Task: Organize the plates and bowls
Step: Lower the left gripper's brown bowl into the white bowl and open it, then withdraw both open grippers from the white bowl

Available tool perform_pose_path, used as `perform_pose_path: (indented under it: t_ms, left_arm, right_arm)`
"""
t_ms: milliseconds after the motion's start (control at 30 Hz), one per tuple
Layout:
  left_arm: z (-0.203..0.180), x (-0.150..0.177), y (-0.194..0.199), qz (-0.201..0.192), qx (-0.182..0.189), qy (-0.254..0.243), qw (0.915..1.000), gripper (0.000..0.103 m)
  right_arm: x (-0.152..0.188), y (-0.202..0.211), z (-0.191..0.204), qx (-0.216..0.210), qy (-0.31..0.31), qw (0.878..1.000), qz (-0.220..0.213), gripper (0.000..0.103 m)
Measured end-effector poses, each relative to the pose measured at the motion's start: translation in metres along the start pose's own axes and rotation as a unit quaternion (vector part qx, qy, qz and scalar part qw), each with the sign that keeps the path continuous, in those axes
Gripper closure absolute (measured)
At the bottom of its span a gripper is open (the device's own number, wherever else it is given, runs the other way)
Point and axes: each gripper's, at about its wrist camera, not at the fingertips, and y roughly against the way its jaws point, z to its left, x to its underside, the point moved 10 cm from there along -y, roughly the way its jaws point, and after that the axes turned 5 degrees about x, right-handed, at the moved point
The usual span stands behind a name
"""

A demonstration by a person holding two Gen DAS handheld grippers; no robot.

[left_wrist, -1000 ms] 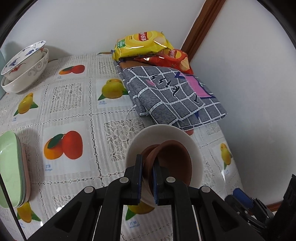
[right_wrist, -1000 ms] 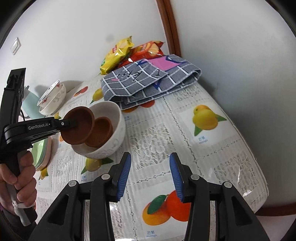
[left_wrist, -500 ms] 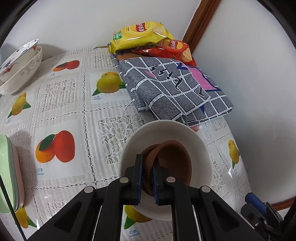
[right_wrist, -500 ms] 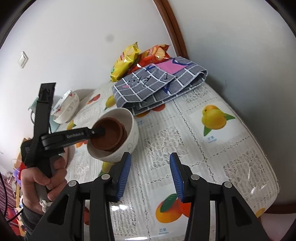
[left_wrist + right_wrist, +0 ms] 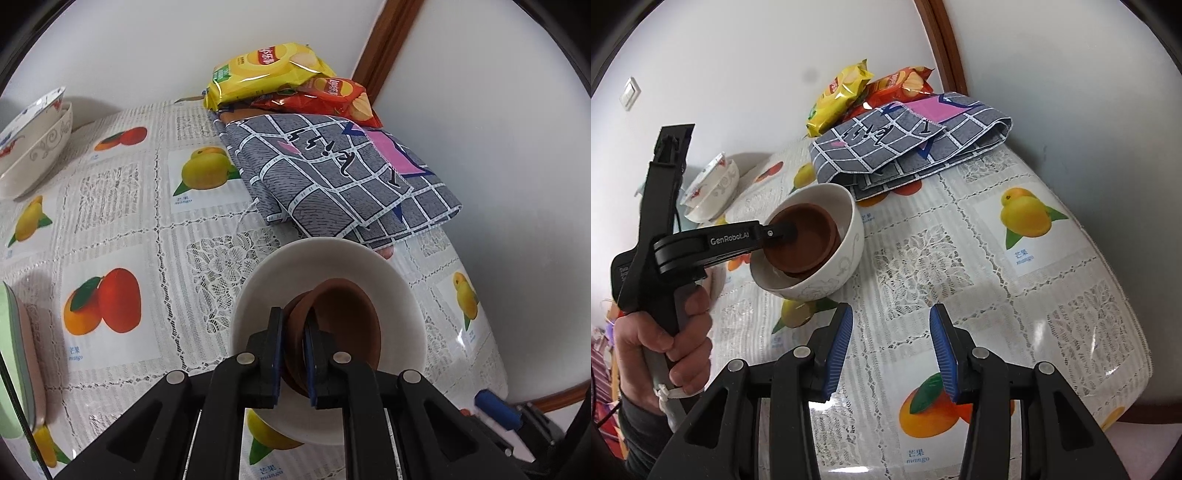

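Left wrist view, fruit-print lace tablecloth (image 5: 155, 229), white corner walls (image 5: 498, 147), brown door trim (image 5: 388, 48)

The word "GenRobot.AI" is on the left gripper (image 5: 783, 233). The word "mango" sits under the fruit pictures on the tablecloth (image 5: 1027, 258). The words on the chip bags (image 5: 266, 64) are too small to read.

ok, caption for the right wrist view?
Left gripper sets a brown dish into the white bowl; right gripper open.

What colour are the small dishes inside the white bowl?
Reddish brown, like terracotta. The small dishes in the white bowl show best in the right wrist view.
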Motion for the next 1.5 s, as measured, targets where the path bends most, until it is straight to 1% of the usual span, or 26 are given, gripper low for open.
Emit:
perform_pose_path:
  t_ms: [33, 100, 133, 167, 233, 333, 433, 500, 700, 767, 933, 1033, 1067, 1167, 1267, 1500]
  left_arm:
    - [-0.001, 0.0, 0.0, 0.002, 0.0, -0.003, 1.0, 0.091]
    - [-0.002, 0.001, 0.001, 0.006, 0.002, -0.007, 1.0, 0.085]
    - [-0.002, 0.002, 0.001, 0.009, 0.003, -0.009, 0.9999, 0.079]
    - [-0.003, 0.003, 0.003, 0.009, 0.006, -0.01, 0.9999, 0.078]
    - [-0.004, 0.003, 0.009, 0.005, 0.006, -0.011, 0.9999, 0.077]
    - [-0.004, 0.004, 0.021, -0.003, 0.001, -0.019, 0.9998, 0.066]
    - [-0.003, 0.006, 0.039, -0.014, 0.004, -0.019, 0.9997, 0.066]
    - [-0.001, 0.007, 0.052, -0.023, 0.004, -0.023, 0.9995, 0.066]
    - [0.018, 0.017, 0.094, -0.045, 0.001, -0.018, 0.9988, 0.065]
    - [0.026, 0.023, 0.111, -0.053, 0.0, -0.016, 0.9985, 0.065]
    - [0.043, 0.041, 0.152, -0.067, 0.0, -0.024, 0.9974, 0.065]
    - [0.054, 0.051, 0.173, -0.078, 0.0, -0.029, 0.9965, 0.057]
    - [0.059, 0.055, 0.179, -0.08, -0.002, -0.032, 0.9963, 0.057]
    - [0.072, 0.065, 0.191, -0.082, -0.011, -0.034, 0.996, 0.057]
    - [0.084, 0.072, 0.196, -0.079, -0.007, -0.023, 0.9966, 0.057]
    - [0.094, 0.079, 0.201, -0.081, -0.004, -0.01, 0.9967, 0.057]
  right_arm:
    - [-0.001, 0.0, -0.001, 0.011, 0.004, 1.0, -0.002, 0.056]
    - [-0.002, 0.002, -0.001, 0.028, 0.013, 0.999, -0.008, 0.055]
    - [-0.002, 0.003, 0.0, 0.031, 0.015, 0.999, -0.008, 0.054]
    - [-0.003, 0.005, 0.001, 0.031, 0.017, 0.999, -0.01, 0.053]
    - [-0.003, 0.01, 0.004, 0.032, 0.021, 0.999, -0.015, 0.047]
    - [-0.003, 0.016, 0.011, 0.04, 0.037, 0.998, -0.022, 0.042]
    - [0.001, 0.021, 0.022, 0.044, 0.053, 0.997, -0.024, 0.038]
    - [0.003, 0.026, 0.03, 0.048, 0.063, 0.996, -0.029, 0.038]
    - [0.01, 0.048, 0.053, 0.08, 0.085, 0.992, -0.051, 0.038]
    - [0.015, 0.061, 0.065, 0.073, 0.091, 0.991, -0.064, 0.038]
    - [0.032, 0.086, 0.082, 0.05, 0.064, 0.995, -0.062, 0.038]
    - [0.042, 0.103, 0.088, 0.047, 0.047, 0.995, -0.069, 0.038]
    - [0.045, 0.108, 0.09, 0.047, 0.044, 0.995, -0.072, 0.038]
    - [0.054, 0.12, 0.097, 0.052, 0.035, 0.995, -0.081, 0.038]
    - [0.063, 0.125, 0.106, 0.049, 0.033, 0.996, -0.074, 0.038]
    - [0.071, 0.132, 0.117, 0.062, 0.056, 0.994, -0.076, 0.038]
